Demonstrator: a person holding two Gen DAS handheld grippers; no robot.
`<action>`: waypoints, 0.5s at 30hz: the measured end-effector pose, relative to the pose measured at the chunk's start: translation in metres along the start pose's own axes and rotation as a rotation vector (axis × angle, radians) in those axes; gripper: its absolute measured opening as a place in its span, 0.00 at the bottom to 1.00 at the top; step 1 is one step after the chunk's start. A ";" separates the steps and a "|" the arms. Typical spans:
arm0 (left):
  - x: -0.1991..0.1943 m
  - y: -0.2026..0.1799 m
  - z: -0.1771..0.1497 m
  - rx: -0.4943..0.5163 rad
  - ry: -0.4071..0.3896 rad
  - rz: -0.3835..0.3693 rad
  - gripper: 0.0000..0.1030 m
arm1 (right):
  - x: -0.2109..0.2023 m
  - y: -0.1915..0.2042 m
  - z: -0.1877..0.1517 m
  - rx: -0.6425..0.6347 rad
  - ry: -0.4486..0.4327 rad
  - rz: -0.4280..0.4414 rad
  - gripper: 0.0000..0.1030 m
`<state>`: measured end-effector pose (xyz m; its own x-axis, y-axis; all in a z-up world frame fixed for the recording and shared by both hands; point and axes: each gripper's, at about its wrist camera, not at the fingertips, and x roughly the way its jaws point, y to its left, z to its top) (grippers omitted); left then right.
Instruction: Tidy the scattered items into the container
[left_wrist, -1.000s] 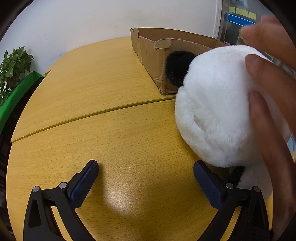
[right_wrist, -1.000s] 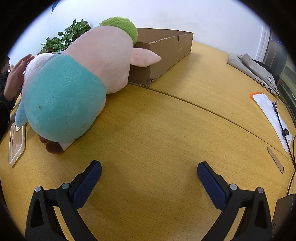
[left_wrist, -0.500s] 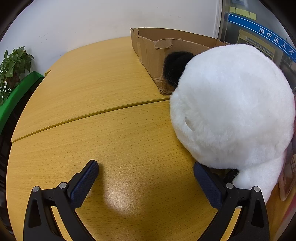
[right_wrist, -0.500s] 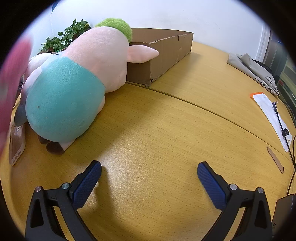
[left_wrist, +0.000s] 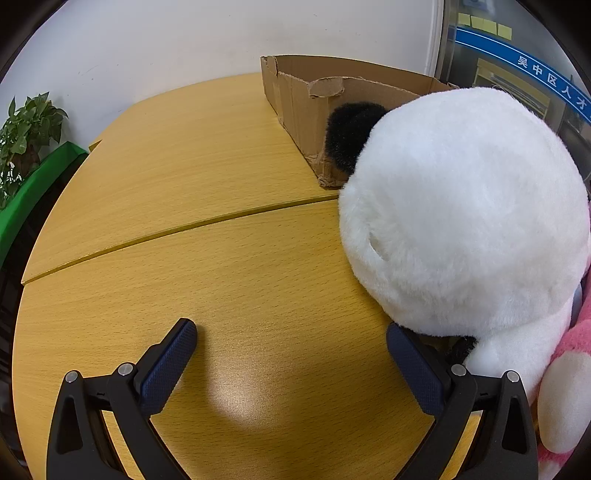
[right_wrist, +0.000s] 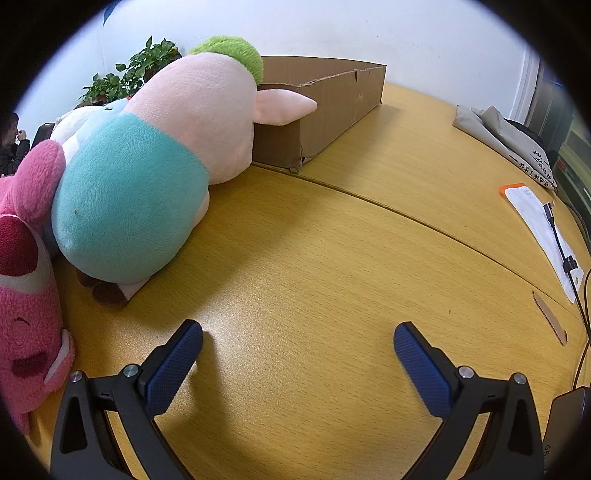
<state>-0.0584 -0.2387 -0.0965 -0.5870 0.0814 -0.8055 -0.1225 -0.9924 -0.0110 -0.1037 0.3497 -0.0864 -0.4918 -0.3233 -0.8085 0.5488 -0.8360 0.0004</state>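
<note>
A big white plush panda (left_wrist: 465, 206) with a black ear lies on the wooden table (left_wrist: 207, 258), right of my open left gripper (left_wrist: 291, 339); its fur touches the right finger. Behind it stands an open cardboard box (left_wrist: 303, 99). A pink plush toy (left_wrist: 565, 384) pokes in at the right edge. In the right wrist view, a pink pig plush in a teal shirt (right_wrist: 147, 177) with green hair leans against the cardboard box (right_wrist: 332, 107), left of my open right gripper (right_wrist: 297, 341). The pink plush toy (right_wrist: 26, 295) lies at the far left.
A potted plant (left_wrist: 26, 129) and a green ledge stand beyond the table's left edge. In the right wrist view, a folded grey bag (right_wrist: 506, 136), a white paper with a cable (right_wrist: 543, 229) and a cardboard strip (right_wrist: 550, 321) lie at the right. A person (right_wrist: 11, 144) sits far left.
The hand that rested on the white panda has gone. A pink plush toy has been set down beside the panda and the pig. Both grippers stay still and open.
</note>
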 end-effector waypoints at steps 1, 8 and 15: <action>0.000 0.000 0.000 0.000 0.000 0.000 1.00 | 0.000 0.000 0.000 0.000 0.000 0.000 1.00; 0.000 0.000 0.000 -0.001 0.000 0.000 1.00 | 0.001 0.001 0.002 0.016 0.000 -0.014 1.00; -0.008 -0.007 -0.008 -0.060 0.031 0.050 1.00 | 0.004 0.007 0.005 0.053 0.000 -0.042 1.00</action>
<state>-0.0468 -0.2327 -0.0947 -0.5661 0.0298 -0.8238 -0.0449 -0.9990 -0.0053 -0.1050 0.3406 -0.0868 -0.5136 -0.2869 -0.8087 0.4905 -0.8714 -0.0024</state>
